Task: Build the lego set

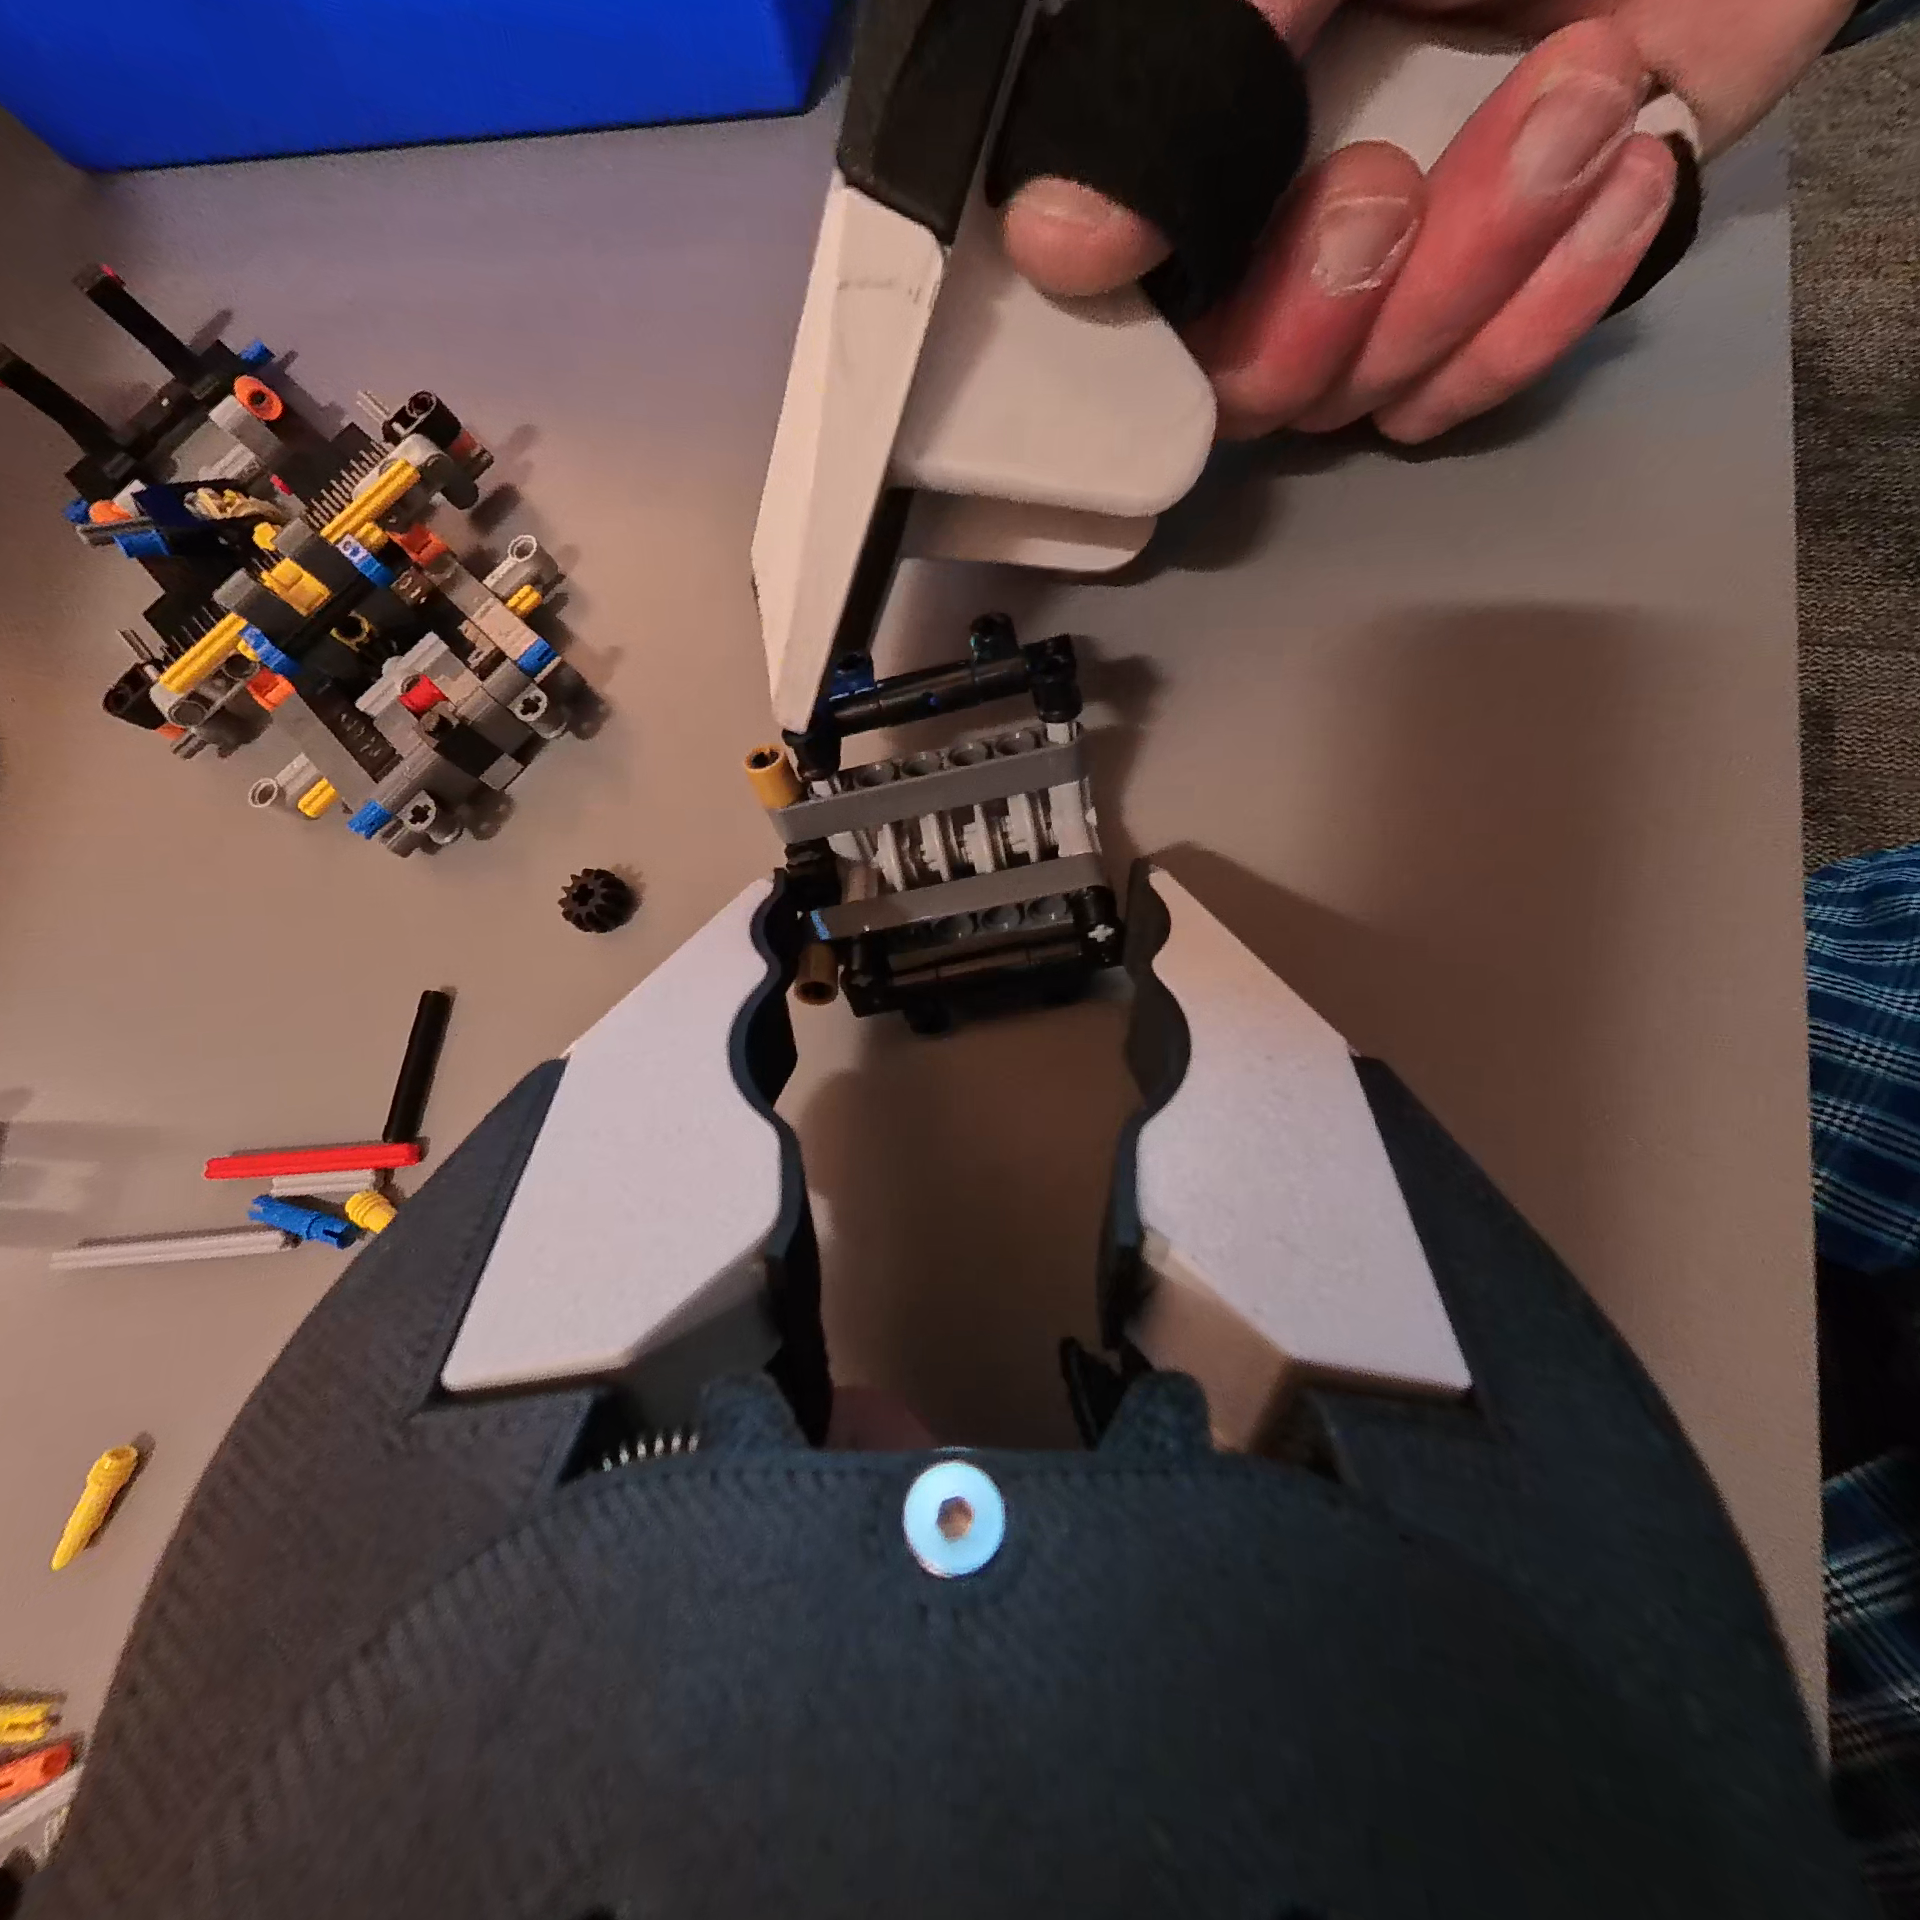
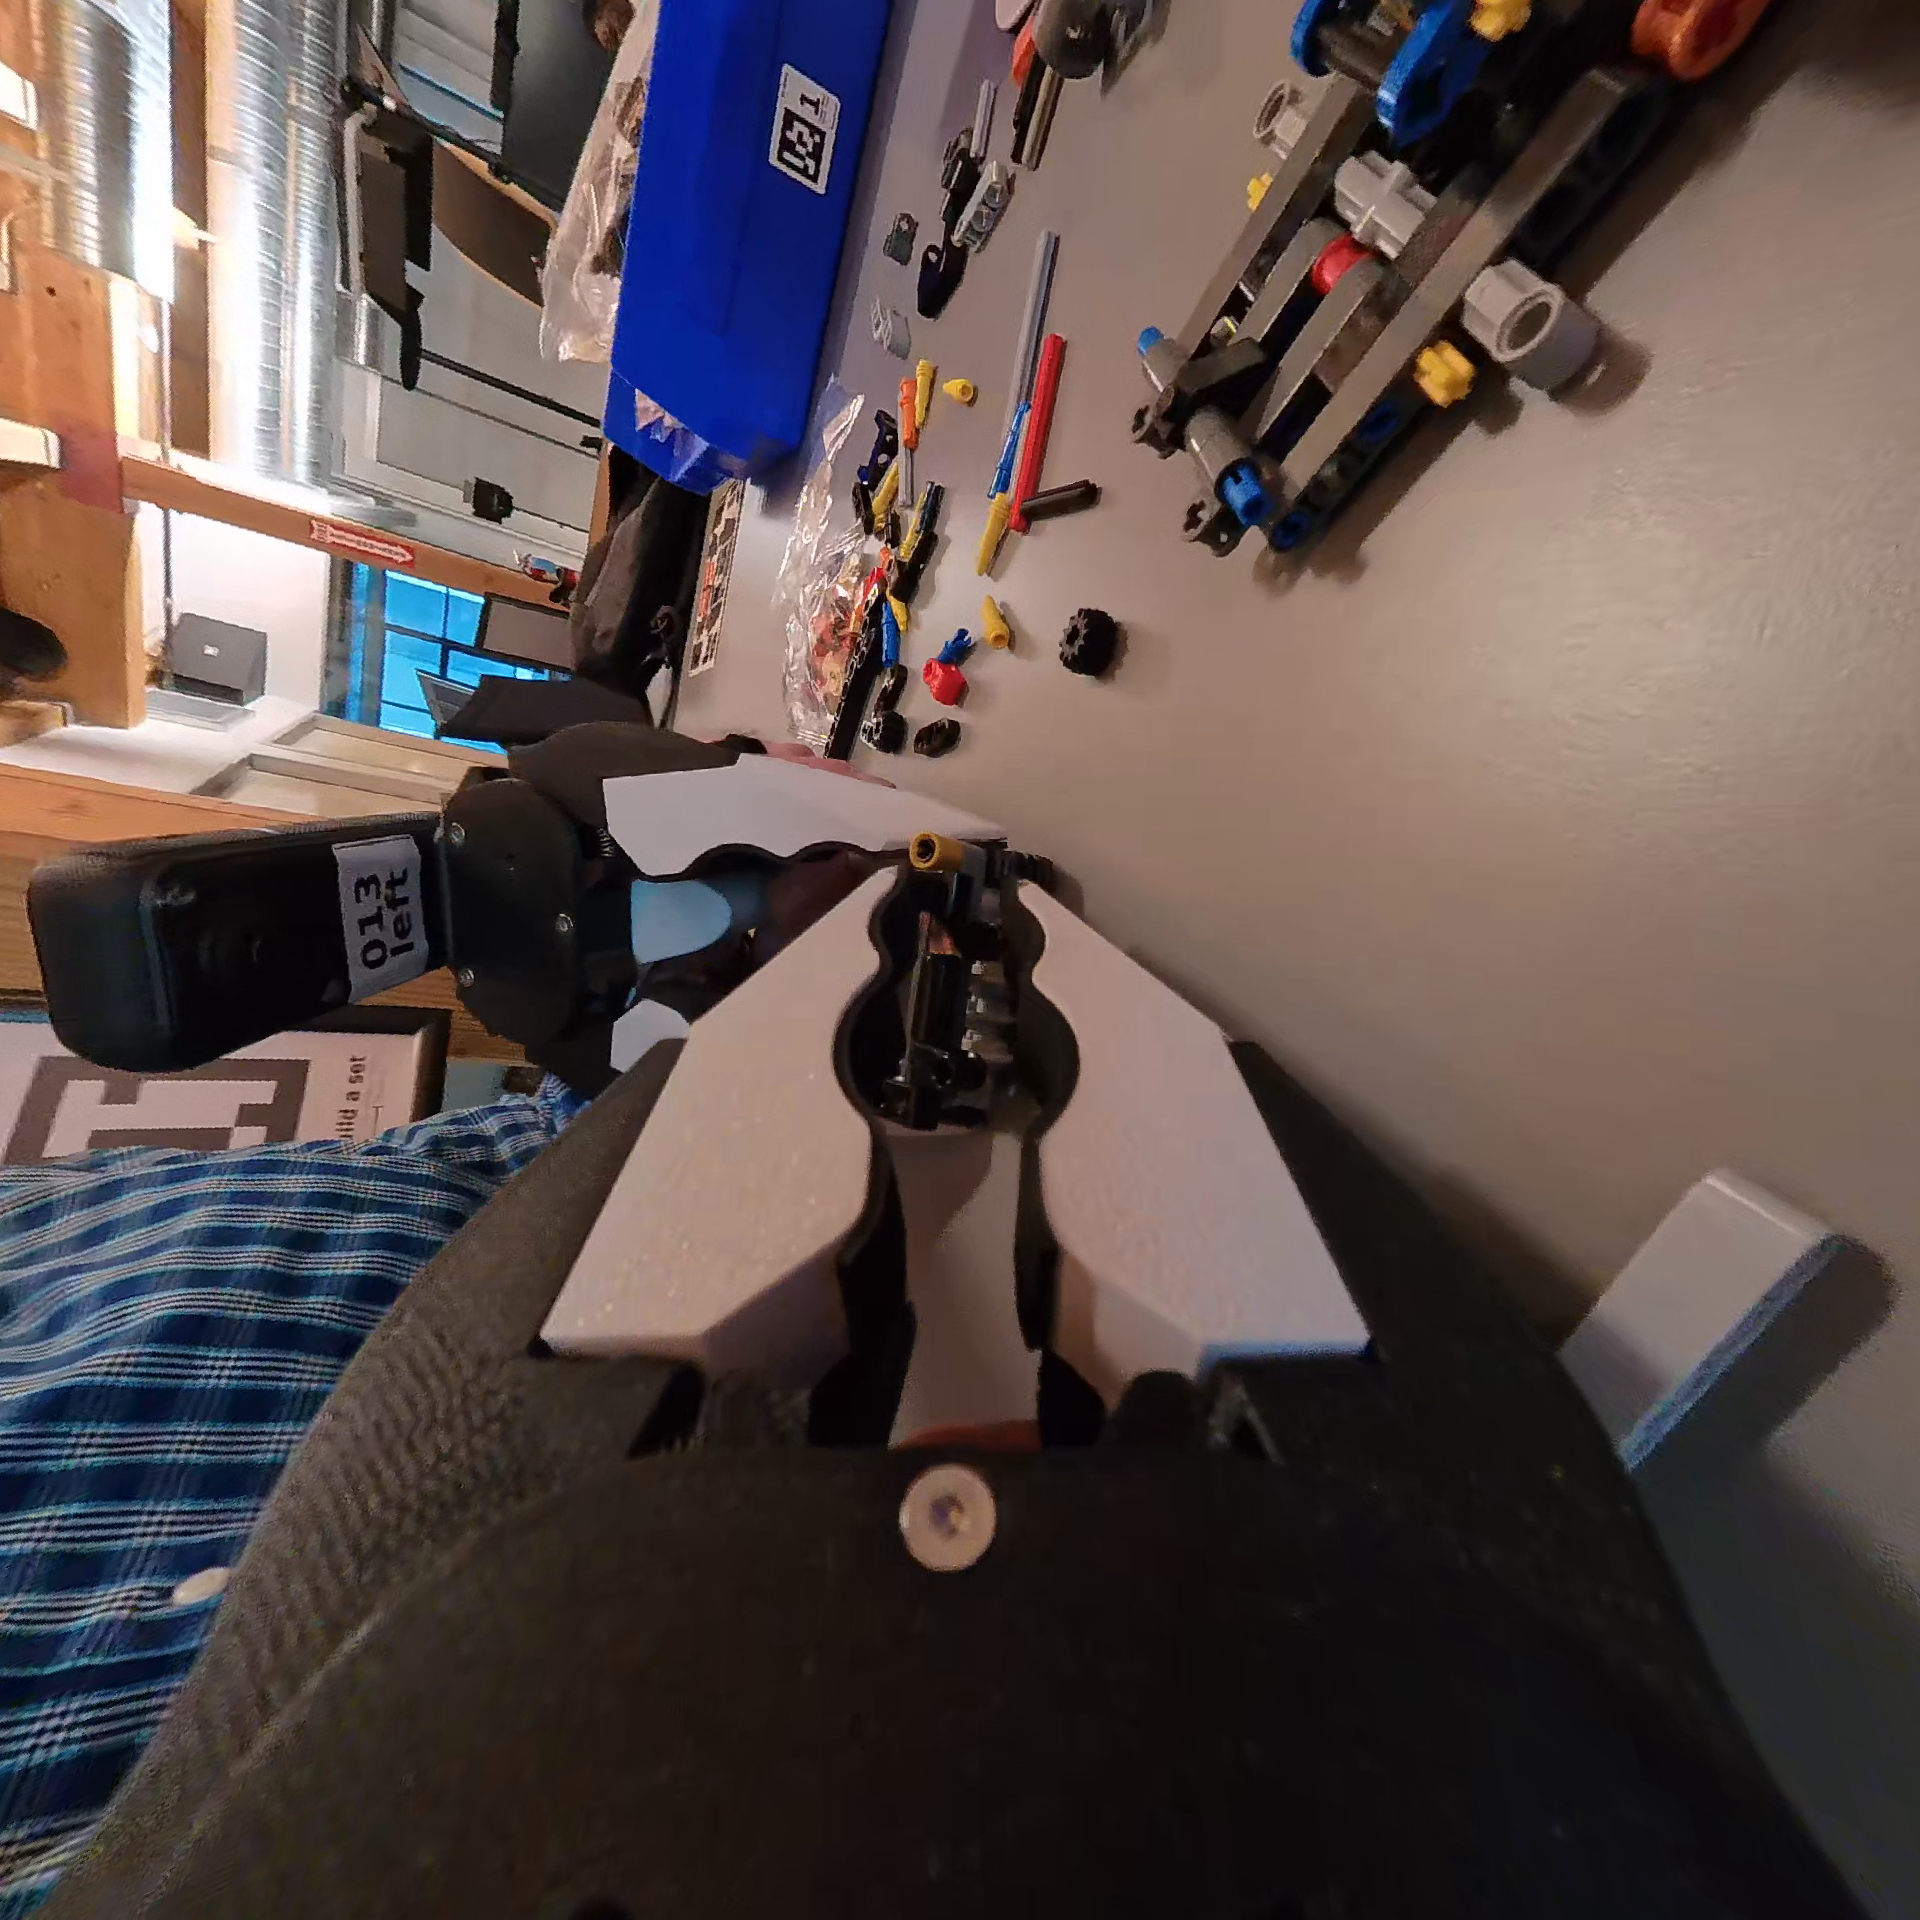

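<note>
A small sub-assembly (image 1: 956,831) of grey beams, pale gears and black frame parts rests on the grey table (image 1: 1455,831). My left gripper (image 1: 956,894) brackets its near end, with a fingertip touching each side. My right gripper (image 1: 805,717) comes down from the top and is shut on the black frame at the sub-assembly's far left corner. In the right wrist view my right gripper (image 2: 961,883) is closed around that black part (image 2: 935,997), with a tan pin (image 2: 932,850) just beyond the tips. The larger multicoloured build (image 1: 312,592) lies to the left.
A black gear (image 1: 597,899) lies left of the sub-assembly. Red (image 1: 312,1162), black (image 1: 418,1065) and grey axles and small pins lie at the left. A blue box (image 1: 416,73) stands at the back. The table edge (image 1: 1808,727) is close on the right. A hand (image 1: 1455,260) holds the right gripper. My two grippers' fingertips are within a few centimetres of each other. From the left gripper's tips to the black gear (image 1: 597,899) is close to 4 centimeters. Look for it in the right wrist view (image 2: 1081,646) too.
</note>
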`<state>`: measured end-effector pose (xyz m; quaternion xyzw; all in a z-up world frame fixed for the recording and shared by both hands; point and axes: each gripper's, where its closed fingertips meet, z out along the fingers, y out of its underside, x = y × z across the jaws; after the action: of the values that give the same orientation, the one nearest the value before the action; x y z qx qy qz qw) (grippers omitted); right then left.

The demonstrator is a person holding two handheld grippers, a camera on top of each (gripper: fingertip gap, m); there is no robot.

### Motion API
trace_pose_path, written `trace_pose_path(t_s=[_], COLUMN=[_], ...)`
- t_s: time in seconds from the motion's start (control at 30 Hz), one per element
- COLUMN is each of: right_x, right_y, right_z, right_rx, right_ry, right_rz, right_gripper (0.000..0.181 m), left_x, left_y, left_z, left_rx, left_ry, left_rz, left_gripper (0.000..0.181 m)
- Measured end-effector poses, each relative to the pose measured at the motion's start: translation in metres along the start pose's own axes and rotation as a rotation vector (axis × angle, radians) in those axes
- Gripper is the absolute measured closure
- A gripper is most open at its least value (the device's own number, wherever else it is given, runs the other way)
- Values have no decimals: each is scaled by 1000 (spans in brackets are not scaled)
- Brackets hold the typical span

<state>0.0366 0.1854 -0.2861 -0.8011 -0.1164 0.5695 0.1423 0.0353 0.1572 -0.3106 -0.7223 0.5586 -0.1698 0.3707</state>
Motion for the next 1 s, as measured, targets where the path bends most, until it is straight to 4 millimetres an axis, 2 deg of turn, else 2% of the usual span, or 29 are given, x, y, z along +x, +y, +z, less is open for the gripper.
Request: trace_pose_path(t_s=[0.33, 0.53, 0.67, 1.0], right_x=[-1, -2, -2, -4], right_y=[1, 1, 1, -3], right_z=[1, 1, 1, 1], right_rx=[0, -21, -47, -11], right_ry=[23, 58, 130, 172], right_rz=[-49, -133, -247, -353], right_gripper=[169, 171, 171, 174], left_x=[0, 1, 1, 1], left_y=[0, 0, 1, 1], left_z=[0, 0, 0, 0], left_rx=[-1, -1, -2, -1], left_ry=[0, 0, 1, 1], left_rz=[0, 0, -2, -1], left_gripper=[121, 121, 121, 121])
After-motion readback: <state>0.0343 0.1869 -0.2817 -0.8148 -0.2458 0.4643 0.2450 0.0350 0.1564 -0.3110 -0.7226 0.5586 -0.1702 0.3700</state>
